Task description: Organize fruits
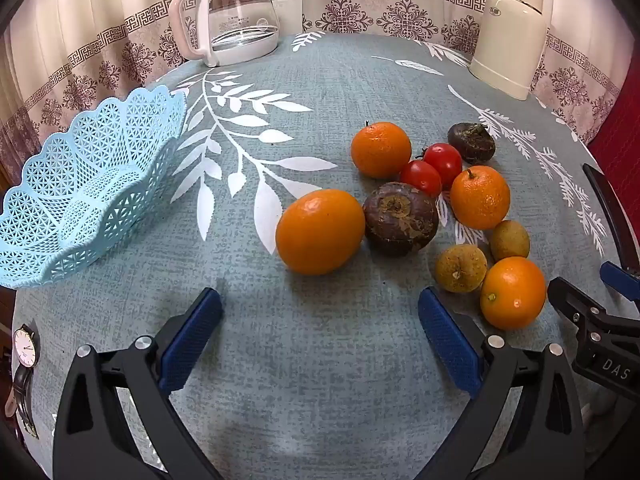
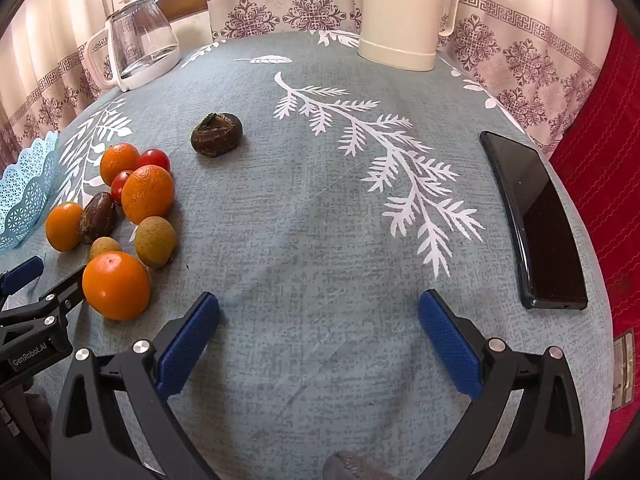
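Basket (image 1: pixel 80 200) empty; fruits (image 1: pixel 400 220) beside it.

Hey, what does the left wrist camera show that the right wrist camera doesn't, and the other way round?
Only the left wrist view shows the wristwatch with a dark strap at the table's edge and the inside of the light blue lattice plastic basket.

Only the right wrist view shows the black smartphone lying flat, with red fabric beside the table.

Both show the fruit pile with four oranges, the glass kettle, the cream flask and both grippers open: left, right.
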Motion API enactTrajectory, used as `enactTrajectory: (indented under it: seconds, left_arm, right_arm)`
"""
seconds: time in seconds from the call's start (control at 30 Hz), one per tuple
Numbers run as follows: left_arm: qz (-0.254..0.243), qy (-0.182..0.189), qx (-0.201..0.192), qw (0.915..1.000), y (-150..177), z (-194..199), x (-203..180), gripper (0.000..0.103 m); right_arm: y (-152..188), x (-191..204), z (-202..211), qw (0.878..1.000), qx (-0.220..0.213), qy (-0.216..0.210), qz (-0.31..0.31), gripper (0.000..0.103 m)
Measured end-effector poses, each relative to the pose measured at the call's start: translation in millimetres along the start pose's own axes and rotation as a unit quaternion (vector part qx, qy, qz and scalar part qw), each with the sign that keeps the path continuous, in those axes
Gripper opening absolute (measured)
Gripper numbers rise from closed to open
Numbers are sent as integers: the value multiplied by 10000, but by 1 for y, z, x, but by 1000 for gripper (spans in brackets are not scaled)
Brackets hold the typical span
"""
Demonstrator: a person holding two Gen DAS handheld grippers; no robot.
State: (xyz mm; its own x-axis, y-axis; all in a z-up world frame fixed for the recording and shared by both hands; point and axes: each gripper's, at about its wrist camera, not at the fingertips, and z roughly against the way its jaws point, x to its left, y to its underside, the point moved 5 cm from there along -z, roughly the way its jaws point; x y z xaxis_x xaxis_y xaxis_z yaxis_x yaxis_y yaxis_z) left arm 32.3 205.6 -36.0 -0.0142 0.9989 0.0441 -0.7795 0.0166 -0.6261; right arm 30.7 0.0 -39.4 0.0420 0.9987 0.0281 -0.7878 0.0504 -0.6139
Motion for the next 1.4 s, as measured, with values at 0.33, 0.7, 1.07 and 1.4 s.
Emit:
enactTrajectory:
  seconds: [0.33,0.7,1.07,1.4]
  left_arm:
    - [-2,-5,3,10000,0,0,0,100]
    - [17,32,12,10000,-1,-1,4,100]
    - [20,64,29,10000,0,0,1,100]
    - [17,54,27,10000,0,0,1,100]
  right_arm:
    - [0,0,0,10000,3,-10,-7,98]
    - [0,0,0,10000,8,-3,-5,98]
    - [3,-1,4,10000,28,25,5,98]
    - [2,-1,2,10000,45,-32,0,98]
